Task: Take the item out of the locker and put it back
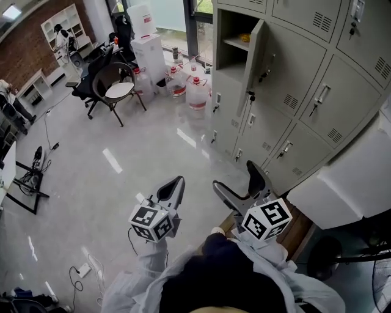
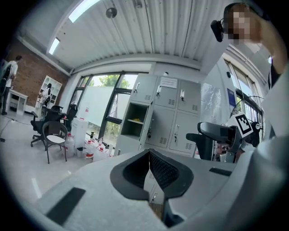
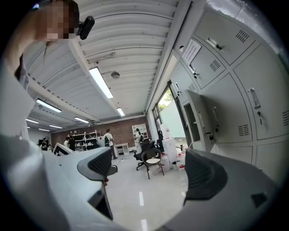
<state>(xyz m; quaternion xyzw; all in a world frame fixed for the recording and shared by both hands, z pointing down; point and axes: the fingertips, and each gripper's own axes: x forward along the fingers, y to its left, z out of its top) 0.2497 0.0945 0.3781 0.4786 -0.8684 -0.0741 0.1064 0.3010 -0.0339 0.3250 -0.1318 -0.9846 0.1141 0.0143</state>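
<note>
This is an open-plan office or lab workroom in an industrial-style building. A bank of grey metal lockers (image 1: 293,73) lines one side of a glossy grey floor (image 1: 122,177), with office chairs (image 1: 113,85) and big water jugs (image 1: 197,93) near tall windows (image 2: 101,101). A brick wall (image 1: 24,43) with white shelves (image 1: 64,24), a ribbed ceiling (image 3: 131,36) with strip lights (image 3: 100,82), and people (image 3: 108,137) standing at the far end show the same.

Floor (image 1: 122,171): pale grey, glossy (light streaks reflected). Brick wall (image 1: 27,43): far left, white shelving (image 1: 64,24) against it. Black chair (image 1: 118,85), white seat. Water jugs (image 1: 197,93) grouped below window (image 1: 168,12). Ceiling strip lights (image 3: 100,82): lit.
</note>
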